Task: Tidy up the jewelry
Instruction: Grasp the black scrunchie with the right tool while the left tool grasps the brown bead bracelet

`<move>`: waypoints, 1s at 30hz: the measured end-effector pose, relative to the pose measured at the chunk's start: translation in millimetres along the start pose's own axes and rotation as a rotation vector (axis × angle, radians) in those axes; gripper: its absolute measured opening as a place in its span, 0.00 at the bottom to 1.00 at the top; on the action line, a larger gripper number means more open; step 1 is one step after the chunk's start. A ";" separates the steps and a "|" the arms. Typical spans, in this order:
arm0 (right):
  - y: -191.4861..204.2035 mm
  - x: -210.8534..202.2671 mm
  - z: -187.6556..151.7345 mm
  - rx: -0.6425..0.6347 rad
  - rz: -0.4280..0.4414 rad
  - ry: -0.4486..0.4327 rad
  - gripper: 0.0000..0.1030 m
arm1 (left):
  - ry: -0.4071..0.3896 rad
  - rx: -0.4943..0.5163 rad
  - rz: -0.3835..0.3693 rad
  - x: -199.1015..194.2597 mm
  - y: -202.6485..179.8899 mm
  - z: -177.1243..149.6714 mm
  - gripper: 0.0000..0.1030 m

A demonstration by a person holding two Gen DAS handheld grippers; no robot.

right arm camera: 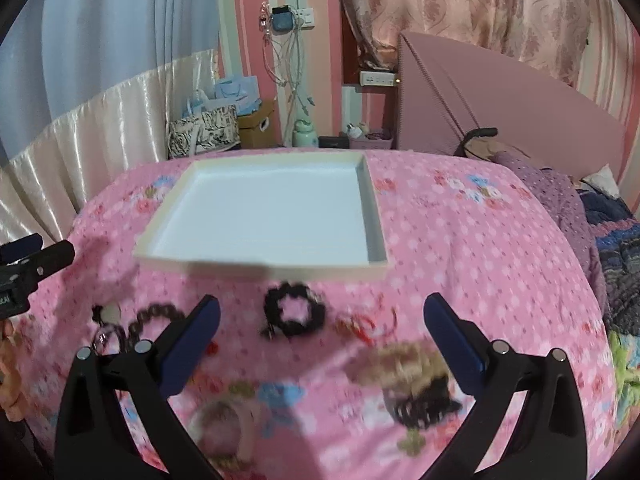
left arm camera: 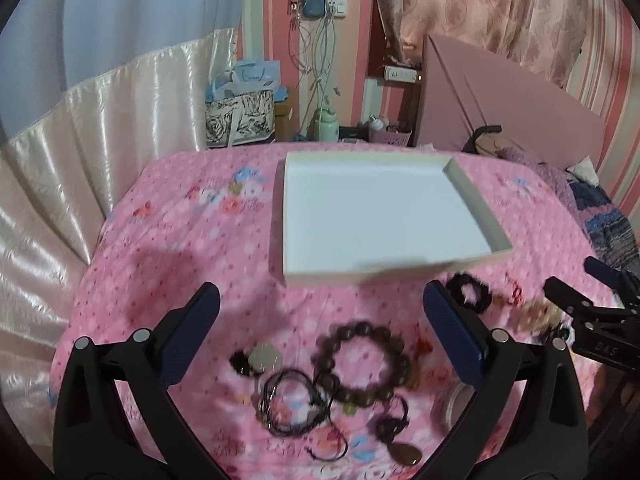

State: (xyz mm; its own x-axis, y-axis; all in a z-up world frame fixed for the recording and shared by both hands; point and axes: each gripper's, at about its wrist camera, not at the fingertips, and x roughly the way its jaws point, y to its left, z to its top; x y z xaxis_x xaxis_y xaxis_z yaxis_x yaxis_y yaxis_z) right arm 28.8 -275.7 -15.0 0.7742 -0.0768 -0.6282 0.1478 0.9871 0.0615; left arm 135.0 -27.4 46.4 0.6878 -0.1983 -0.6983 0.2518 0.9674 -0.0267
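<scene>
Each black claw (left arm camera: pixel 320 312) (right arm camera: pixel 320 312) has navy textured pads and silver screws.

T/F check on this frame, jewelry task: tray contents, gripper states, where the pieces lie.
1. The white tray already holds jewelry. False: its floor shows bare, nothing inside.
2. The left gripper is open and holds nothing. True.
3. The brown bead bracelet lies on the pink bedspread, in front of the tray. True.
4. The right gripper is shut on the black scrunchie. False: it is open, and the scrunchie lies on the bedspread beyond its fingertips.
5. The brown teardrop pendant sits beside the tray's far rim. False: it lies at the near edge of the left wrist view.
</scene>
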 end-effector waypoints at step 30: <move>1.6 120.1 -32.2 -0.048 -0.077 0.172 0.59 | 0.216 0.063 0.009 113.8 5.0 -68.2 0.72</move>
State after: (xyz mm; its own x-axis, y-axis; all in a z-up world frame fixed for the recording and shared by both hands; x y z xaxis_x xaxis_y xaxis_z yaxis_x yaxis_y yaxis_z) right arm 102.2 -278.8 -115.3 0.6442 -0.1316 -0.7534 0.1697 0.9851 -0.0270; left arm 168.2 -34.5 -82.0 0.5306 -0.1447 -0.8352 0.2931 0.9559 0.0206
